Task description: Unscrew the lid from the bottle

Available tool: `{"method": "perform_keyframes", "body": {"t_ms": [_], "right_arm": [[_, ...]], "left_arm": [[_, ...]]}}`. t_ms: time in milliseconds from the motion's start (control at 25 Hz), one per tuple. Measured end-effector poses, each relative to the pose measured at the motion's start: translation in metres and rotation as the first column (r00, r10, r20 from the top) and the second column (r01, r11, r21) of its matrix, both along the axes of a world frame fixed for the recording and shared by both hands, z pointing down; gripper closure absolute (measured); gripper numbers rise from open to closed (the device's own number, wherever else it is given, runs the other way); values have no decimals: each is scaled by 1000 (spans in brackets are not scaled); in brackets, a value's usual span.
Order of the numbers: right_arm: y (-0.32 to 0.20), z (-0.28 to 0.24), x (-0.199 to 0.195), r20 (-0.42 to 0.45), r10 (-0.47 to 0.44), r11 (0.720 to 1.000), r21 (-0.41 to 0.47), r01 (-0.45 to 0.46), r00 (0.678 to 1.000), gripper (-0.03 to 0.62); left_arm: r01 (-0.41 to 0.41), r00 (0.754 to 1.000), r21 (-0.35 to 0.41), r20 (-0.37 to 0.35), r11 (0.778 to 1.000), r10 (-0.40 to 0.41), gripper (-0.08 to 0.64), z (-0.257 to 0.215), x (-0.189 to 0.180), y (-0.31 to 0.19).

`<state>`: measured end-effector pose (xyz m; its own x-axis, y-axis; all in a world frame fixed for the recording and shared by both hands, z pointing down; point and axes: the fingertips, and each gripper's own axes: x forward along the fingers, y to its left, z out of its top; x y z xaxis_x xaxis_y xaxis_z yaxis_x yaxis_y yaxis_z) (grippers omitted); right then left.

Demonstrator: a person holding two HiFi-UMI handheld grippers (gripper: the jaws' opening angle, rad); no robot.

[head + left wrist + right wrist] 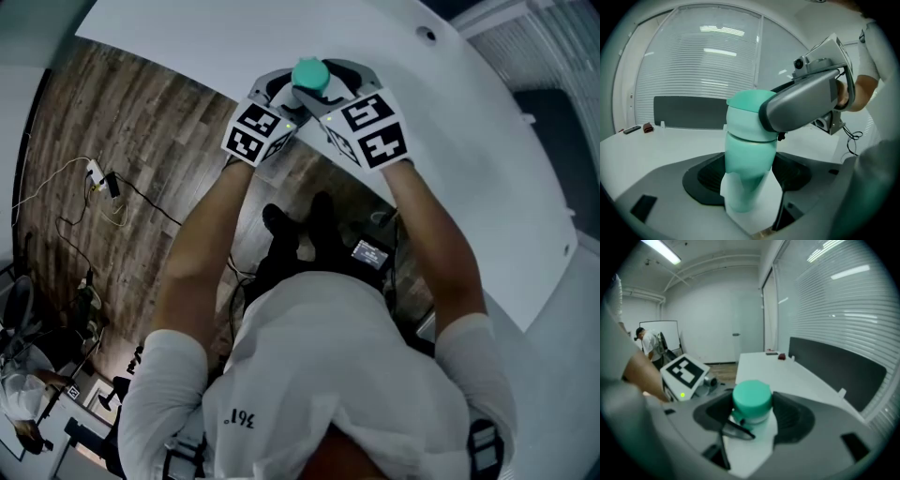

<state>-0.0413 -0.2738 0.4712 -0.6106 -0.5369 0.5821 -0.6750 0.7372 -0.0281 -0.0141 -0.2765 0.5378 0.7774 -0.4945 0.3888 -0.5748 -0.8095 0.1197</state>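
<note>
Centrally, at the near edge of a white table [450,122]: left gripper [279,94] clamped round the body of a roughly upright teal bottle [747,173], right gripper [345,86] closed on its lid [751,398]. Probably rigid, light, smooth plastic, so slippery; best gripped firmly low on the body and twisted at the lid's side wall.
</note>
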Motion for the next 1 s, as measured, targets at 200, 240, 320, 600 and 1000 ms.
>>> {"method": "perform_keyframes", "body": {"t_ms": [200,240,320,600,1000], "right_arm": [[3,2,0,-19,-99,995,-34,98,995,310],[2,2,0,-19,-99,994,-40,98,995,310],[1,1,-1,-19,-89,996,-35,88,996,310],[2,0,-1,1,12,1000,-16,-12,1000,310],[2,1,-1,13,153,988,23,-153,988,310]], "left_arm": [[-139,990,-18,31,990,139,241,2,3,4],[-149,988,-17,41,989,150,241,2,3,4],[-144,987,-2,67,990,143,241,0,1,3],[87,996,41,18,995,-88,241,-3,-7,4],[275,961,1,-26,962,-275,241,-4,-7,-2]]}}
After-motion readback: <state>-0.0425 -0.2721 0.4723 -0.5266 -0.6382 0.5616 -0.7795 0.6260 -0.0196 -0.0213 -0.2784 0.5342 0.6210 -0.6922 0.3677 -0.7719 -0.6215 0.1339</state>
